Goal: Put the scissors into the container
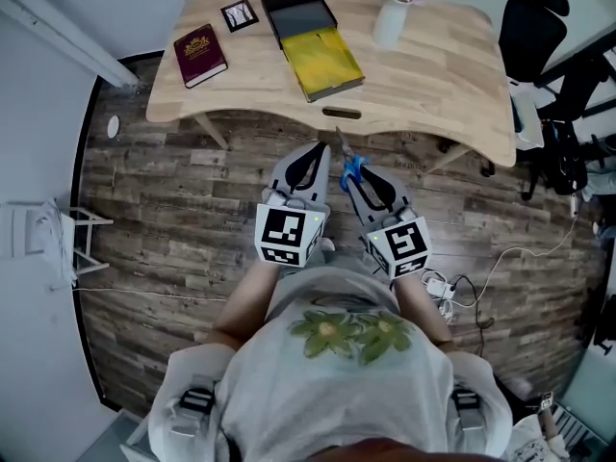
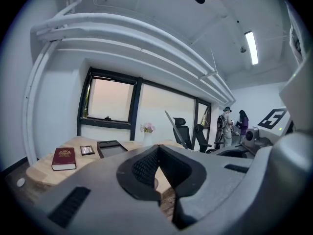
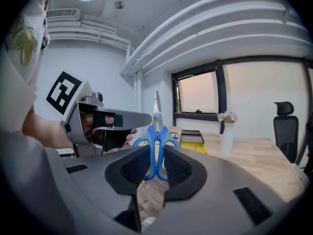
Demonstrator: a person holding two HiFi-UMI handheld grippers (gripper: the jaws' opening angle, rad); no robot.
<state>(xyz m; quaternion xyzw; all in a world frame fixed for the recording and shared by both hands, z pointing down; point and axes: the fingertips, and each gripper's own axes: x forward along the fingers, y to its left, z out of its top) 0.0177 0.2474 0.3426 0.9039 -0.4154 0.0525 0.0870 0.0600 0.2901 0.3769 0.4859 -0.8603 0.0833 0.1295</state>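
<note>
The blue-handled scissors (image 1: pixel 350 168) (image 3: pixel 157 131) are clamped by their handles in my right gripper (image 1: pixel 348 175) (image 3: pixel 156 150), which is shut on them. Their blades point up and away toward the table edge. My left gripper (image 1: pixel 317 148) (image 2: pixel 157 151) hangs beside it on the left, shut with nothing between its jaws. Both are held over the wood floor, just short of the wooden table (image 1: pixel 433 85). The container (image 1: pixel 315 38) (image 3: pixel 191 140) (image 2: pixel 110 148), a black open box with a yellow half, lies on the table straight ahead.
On the table also stand a red book (image 1: pixel 200 54), a small framed picture (image 1: pixel 239 14) and a white vase with pink flowers (image 1: pixel 392 15). A black office chair (image 1: pixel 530 25) and cables lie to the right. Two people (image 2: pixel 234 125) stand far off.
</note>
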